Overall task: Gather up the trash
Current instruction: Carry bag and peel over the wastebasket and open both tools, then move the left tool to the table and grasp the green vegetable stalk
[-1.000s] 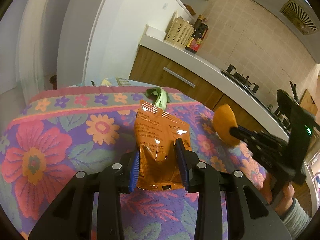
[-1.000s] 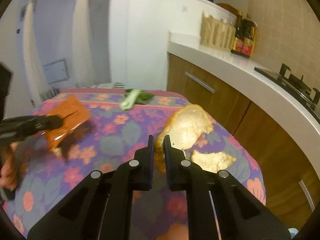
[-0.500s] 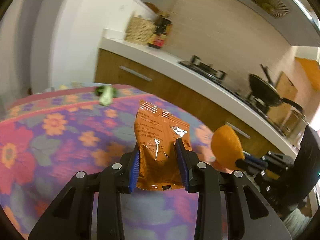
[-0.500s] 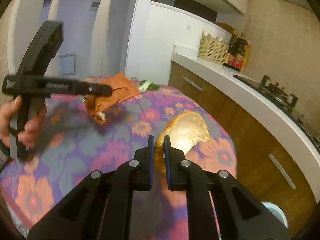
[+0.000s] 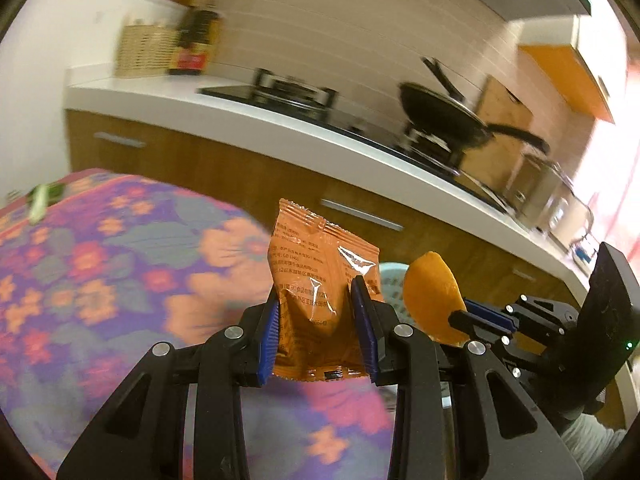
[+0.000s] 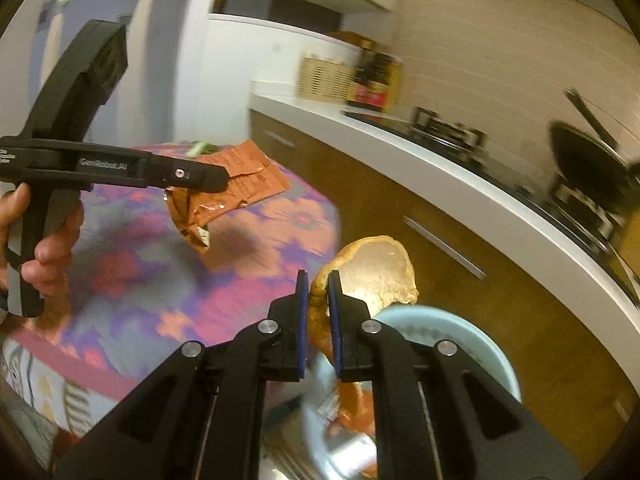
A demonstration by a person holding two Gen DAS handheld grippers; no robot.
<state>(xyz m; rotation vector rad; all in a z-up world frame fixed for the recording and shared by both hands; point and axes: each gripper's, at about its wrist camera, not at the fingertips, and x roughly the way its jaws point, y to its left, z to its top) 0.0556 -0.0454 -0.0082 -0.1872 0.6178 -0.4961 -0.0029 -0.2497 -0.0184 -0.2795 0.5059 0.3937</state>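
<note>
Left gripper (image 5: 320, 320) clamped on orange snack wrapper (image 5: 320, 276): crinkly glossy foil, pads on both sides, held clear of the table. Right gripper (image 6: 318, 308) nearly closed, pinching a curved orange peel (image 6: 372, 272): orange skin, pale pith inside.

Under and left of both grippers: table with floral cloth (image 5: 100, 280), purple/pink/orange flowers, woven look. Just below the right gripper's fingers: round pale blue bin (image 6: 460, 332), scraps inside, too blurred to identify; peel hangs over its near rim. From left wrist view the bin (image 5: 390, 280) shows behind the wrapper.

Far end of cloth: small green scrap (image 5: 40, 200), well apart.

Beyond: wood-front cabinets, white countertop (image 5: 240, 112), gas stove with black pan (image 5: 444, 120), wicker basket (image 5: 144, 52), dark bottle (image 5: 196, 44), tiled wall.
</note>
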